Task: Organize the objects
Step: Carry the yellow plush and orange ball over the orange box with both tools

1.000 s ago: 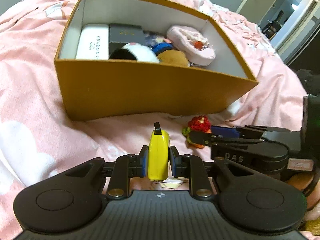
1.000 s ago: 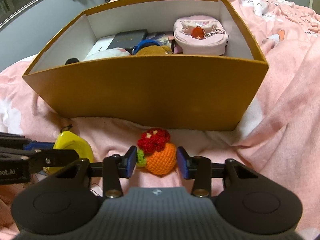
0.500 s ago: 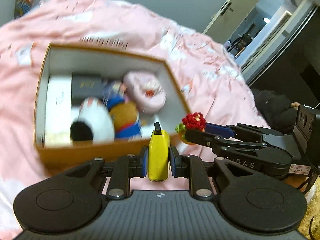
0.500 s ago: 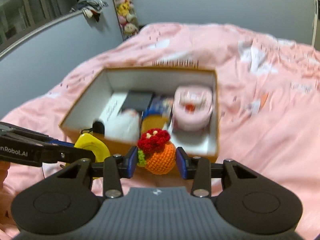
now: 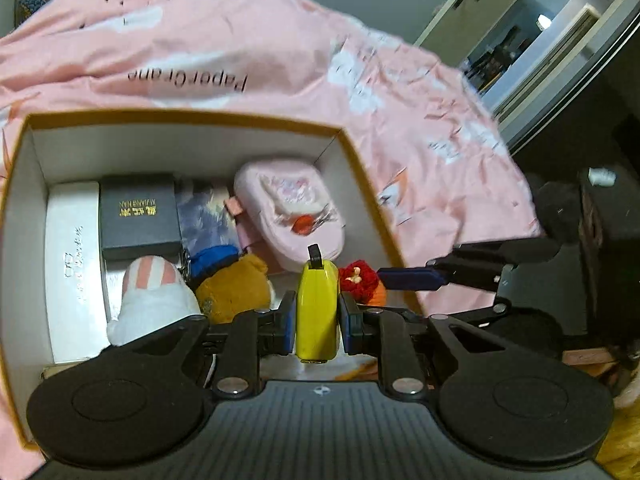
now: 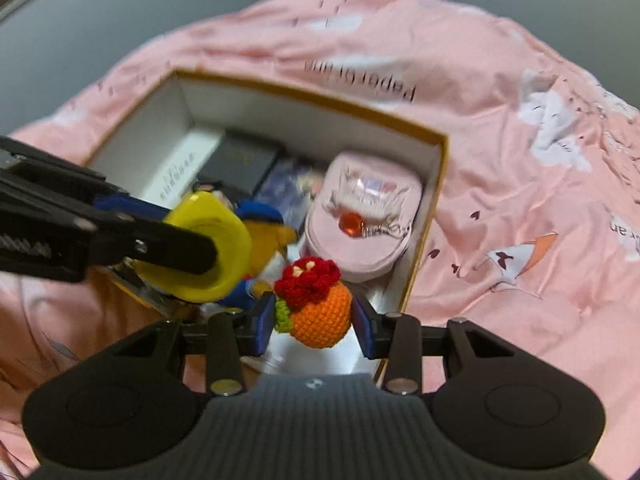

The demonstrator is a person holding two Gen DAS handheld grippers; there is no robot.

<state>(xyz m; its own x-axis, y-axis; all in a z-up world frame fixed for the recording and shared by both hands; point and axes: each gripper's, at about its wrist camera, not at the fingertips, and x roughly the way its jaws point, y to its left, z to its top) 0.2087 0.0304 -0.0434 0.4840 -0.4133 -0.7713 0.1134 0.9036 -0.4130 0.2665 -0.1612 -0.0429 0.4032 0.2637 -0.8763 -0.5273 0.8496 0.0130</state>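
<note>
My left gripper (image 5: 317,322) is shut on a flat yellow tape measure (image 5: 317,312), held edge-on above the near part of the open mustard box (image 5: 188,117). My right gripper (image 6: 313,322) is shut on an orange crocheted ball with a red flower top (image 6: 320,312), hanging over the box's near right corner. From the right wrist view the left gripper (image 6: 200,254) and its yellow tape measure (image 6: 230,236) come in from the left. The left wrist view shows the crocheted ball (image 5: 362,280) in the right gripper (image 5: 384,282) just right of the tape measure.
Inside the box lie a white case (image 5: 72,264), a dark grey box (image 5: 138,212), a pink pouch (image 5: 292,208), a brown plush (image 5: 232,286) and a white-and-pink plush (image 5: 154,294). The mustard box (image 6: 438,184) sits on a rumpled pink bedspread (image 6: 520,184). A doorway (image 5: 552,36) is at the far right.
Both grippers rose from the bedspread in front of the box and moved forward over its near wall, each still holding its object. The box interior now lies below them.
</note>
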